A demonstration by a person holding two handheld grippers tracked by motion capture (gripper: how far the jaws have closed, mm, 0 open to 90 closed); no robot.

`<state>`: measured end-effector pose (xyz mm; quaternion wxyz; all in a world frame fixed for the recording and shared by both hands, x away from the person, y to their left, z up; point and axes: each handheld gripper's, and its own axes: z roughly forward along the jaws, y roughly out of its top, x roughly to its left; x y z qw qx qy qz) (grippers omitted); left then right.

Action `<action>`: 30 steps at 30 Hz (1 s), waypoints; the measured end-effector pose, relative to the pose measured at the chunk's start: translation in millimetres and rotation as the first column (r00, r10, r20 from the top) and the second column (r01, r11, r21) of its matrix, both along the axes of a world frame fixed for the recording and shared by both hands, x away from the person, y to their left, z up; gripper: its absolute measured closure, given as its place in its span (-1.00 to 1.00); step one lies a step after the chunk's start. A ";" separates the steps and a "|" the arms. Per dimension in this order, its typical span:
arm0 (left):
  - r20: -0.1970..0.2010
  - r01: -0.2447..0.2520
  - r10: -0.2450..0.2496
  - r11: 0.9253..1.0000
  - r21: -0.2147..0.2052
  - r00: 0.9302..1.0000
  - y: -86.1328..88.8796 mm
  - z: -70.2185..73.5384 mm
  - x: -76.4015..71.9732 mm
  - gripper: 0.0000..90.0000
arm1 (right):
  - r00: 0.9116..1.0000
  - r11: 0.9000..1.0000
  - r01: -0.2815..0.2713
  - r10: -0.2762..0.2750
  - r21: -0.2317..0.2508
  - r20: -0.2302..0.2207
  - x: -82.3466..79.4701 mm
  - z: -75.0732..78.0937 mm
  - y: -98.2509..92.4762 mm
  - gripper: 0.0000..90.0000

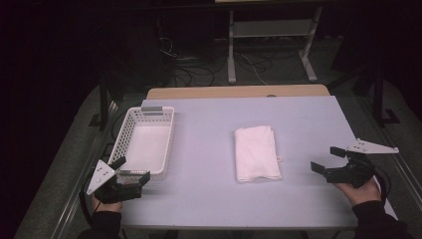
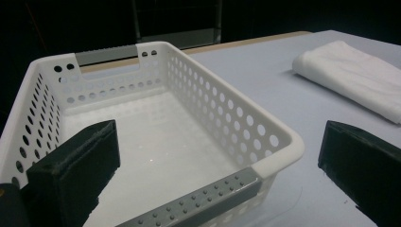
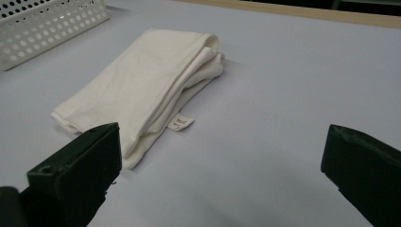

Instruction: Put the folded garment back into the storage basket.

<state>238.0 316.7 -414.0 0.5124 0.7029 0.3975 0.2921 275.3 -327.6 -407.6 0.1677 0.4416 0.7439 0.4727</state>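
A pale lilac-grey rectangular table (image 1: 209,199) with a light wooden far edge (image 1: 239,91) fills the middle. Beyond it, at twelve o'clock, a grey metal stand with two splayed legs (image 1: 271,30) rises from the dark floor — loose black cables (image 1: 191,64) tangle beside it, toward eleven o'clock.

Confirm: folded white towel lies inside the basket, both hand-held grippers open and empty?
Not quite. The towel lies on the table, apart from the empty basket, as the high view shows. Left hand-held gripper and right hand-held gripper are open and empty.
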 end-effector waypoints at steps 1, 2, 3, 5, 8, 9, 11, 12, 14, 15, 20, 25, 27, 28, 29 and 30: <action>0.002 0.001 -0.001 1.000 -0.003 1.000 0.2 0.2 -0.1 -1.00 | 1.000 1.000 0.000 0.000 0.001 -0.001 -0.1 0.2 0.0 -1.00; 0.004 0.000 0.000 1.000 -0.007 1.000 0.3 0.3 -0.2 -1.00 | 1.000 1.000 -0.001 0.001 0.002 -0.001 -0.1 0.1 0.1 -1.00; 0.003 -0.001 0.001 1.000 -0.009 1.000 0.3 0.5 -0.3 -1.00 | 1.000 1.000 -0.001 0.001 0.001 -0.003 -0.2 0.2 0.1 -1.00; 0.004 -0.001 0.001 1.000 -0.009 1.000 -0.2 0.7 -0.6 -1.00 | 1.000 1.000 -0.001 0.001 0.003 -0.002 -0.7 0.5 -0.2 -1.00; 0.004 0.001 -0.001 1.000 -0.007 1.000 -0.6 0.6 -0.4 -1.00 | 1.000 1.000 -0.001 0.001 0.004 0.002 -0.9 0.9 -0.6 -1.00; 0.003 0.001 -0.001 1.000 -0.005 1.000 -0.7 0.5 -0.3 -1.00 | 1.000 1.000 -0.001 0.001 0.005 0.003 -1.1 1.1 -0.6 -1.00; 0.004 0.001 -0.001 1.000 -0.007 1.000 -0.7 0.6 -0.4 -1.00 | 1.000 1.000 -0.001 0.001 0.003 0.004 -1.2 1.2 -0.6 -1.00; 0.005 0.001 -0.001 1.000 -0.007 1.000 -0.5 0.9 -0.3 -1.00 | 1.000 1.000 0.000 0.000 0.002 0.004 -1.5 1.4 -0.2 -1.00; 0.006 0.001 -0.001 1.000 -0.005 1.000 -0.6 1.0 -0.1 -1.00 | 1.000 1.000 0.000 0.000 0.001 0.004 -1.6 1.6 -0.1 -1.00; 0.006 0.001 -0.001 1.000 -0.004 1.000 -0.8 1.0 0.2 -1.00 | 1.000 1.000 0.001 -0.001 -0.001 0.004 -2.4 2.6 -0.1 -1.00; 0.005 0.008 -0.008 1.000 0.002 1.000 -2.6 0.7 1.0 -1.00 | 1.000 1.000 0.004 -0.004 0.000 0.011 -3.9 6.7 0.0 -1.00; 0.006 0.007 -0.007 1.000 0.003 1.000 -3.3 1.1 0.8 -1.00 | 1.000 1.000 0.008 -0.008 -0.005 0.018 -5.6 13.2 1.0 -1.00; 0.007 0.008 -0.008 1.000 0.004 1.000 -3.5 1.3 0.9 -1.00 | 1.000 1.000 0.009 -0.009 -0.003 0.020 -5.3 15.6 0.5 -1.00; 0.007 0.008 -0.008 1.000 0.004 1.000 -3.5 1.3 0.9 -1.00 | 1.000 1.000 0.009 -0.009 -0.003 0.020 -5.3 15.6 0.5 -1.00; 0.007 0.008 -0.008 1.000 0.002 1.000 -3.6 1.4 0.8 -1.00 | 1.000 1.000 0.011 -0.011 -0.001 0.016 -5.0 16.3 0.4 -1.00; 0.006 0.007 -0.007 1.000 -0.001 1.000 -3.7 1.3 0.8 -1.00 | 1.000 1.000 0.015 -0.015 -0.003 0.007 -3.6 18.2 0.3 -1.00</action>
